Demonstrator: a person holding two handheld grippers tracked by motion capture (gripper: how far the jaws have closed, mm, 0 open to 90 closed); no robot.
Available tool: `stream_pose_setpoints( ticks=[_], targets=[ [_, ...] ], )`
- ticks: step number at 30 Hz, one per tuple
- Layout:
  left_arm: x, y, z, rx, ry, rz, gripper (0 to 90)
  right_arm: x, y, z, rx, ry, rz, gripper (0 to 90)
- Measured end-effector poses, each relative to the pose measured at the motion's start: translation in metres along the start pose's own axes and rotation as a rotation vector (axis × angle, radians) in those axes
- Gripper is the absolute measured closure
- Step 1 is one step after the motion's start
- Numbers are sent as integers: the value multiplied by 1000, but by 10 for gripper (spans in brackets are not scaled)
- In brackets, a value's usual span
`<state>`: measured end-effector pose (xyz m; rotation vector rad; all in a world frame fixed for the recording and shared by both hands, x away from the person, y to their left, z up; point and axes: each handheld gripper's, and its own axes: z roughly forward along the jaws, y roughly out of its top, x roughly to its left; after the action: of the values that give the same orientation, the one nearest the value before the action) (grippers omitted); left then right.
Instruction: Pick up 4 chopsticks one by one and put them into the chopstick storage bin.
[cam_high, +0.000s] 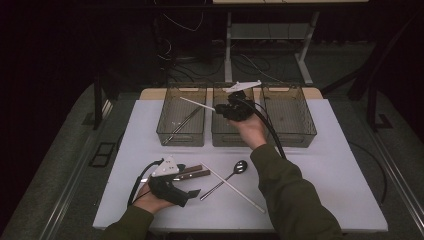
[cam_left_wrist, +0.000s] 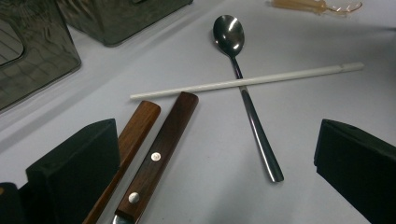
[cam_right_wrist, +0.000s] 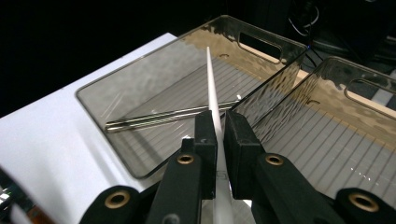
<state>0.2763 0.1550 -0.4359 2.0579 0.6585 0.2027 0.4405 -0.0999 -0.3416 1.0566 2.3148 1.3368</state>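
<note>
While right tongs (cam_right_wrist: 220, 128) clamp chopstick (cam_right_wrist: 211, 84), bin (cam_right_wrist: 140, 74) gapes.

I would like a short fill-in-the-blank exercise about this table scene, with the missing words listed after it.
1. The right tongs are shut on a white ____.
2. Behind the white table stand ____ clear bins in a row.
3. On the table, a second white chopstick lies across the handle of the ____.
4. Beside the left tongs lie two knives with ____ handles.

Missing words: chopstick; three; spoon; wooden
</note>
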Motion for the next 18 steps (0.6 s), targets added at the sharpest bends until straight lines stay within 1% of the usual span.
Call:
stream_pose_setpoints(
  ticks=[2, 4, 6, 10, 11, 13, 15, 16, 18],
  targets=[
    [0, 0, 0, 4, -1, 7, 0, 0, 2, 8, 8, -6, 3, 842],
    [0, 0, 0, -2, -3, 5, 0, 0, 4, 16, 13, 0, 5, 842],
    [-1, 0, 0, -13, -6, -3, 0, 2, 6, 25, 31, -1, 3, 842],
    [0, 0, 0, -10, -11, -2, 0, 6, 8, 40, 57, -7, -3, 842],
    [0, 0, 0, -7, -10, 4, 0, 7, 8, 44, 63, -6, -1, 842],
    [0, 0, -1, -4, -11, 11, 0, 10, 9, 52, 74, -2, -11, 842],
    [0, 0, -1, -5, -10, 10, 0, 13, 10, 59, 87, -6, -19, 842],
    [0, 0, -1, -5, -10, 14, 0, 15, 11, 63, 90, -7, -15, 842],
    [0, 0, -1, -3, -11, 15, 0, 16, 12, 69, 107, -21, -24, 842]
  ],
)
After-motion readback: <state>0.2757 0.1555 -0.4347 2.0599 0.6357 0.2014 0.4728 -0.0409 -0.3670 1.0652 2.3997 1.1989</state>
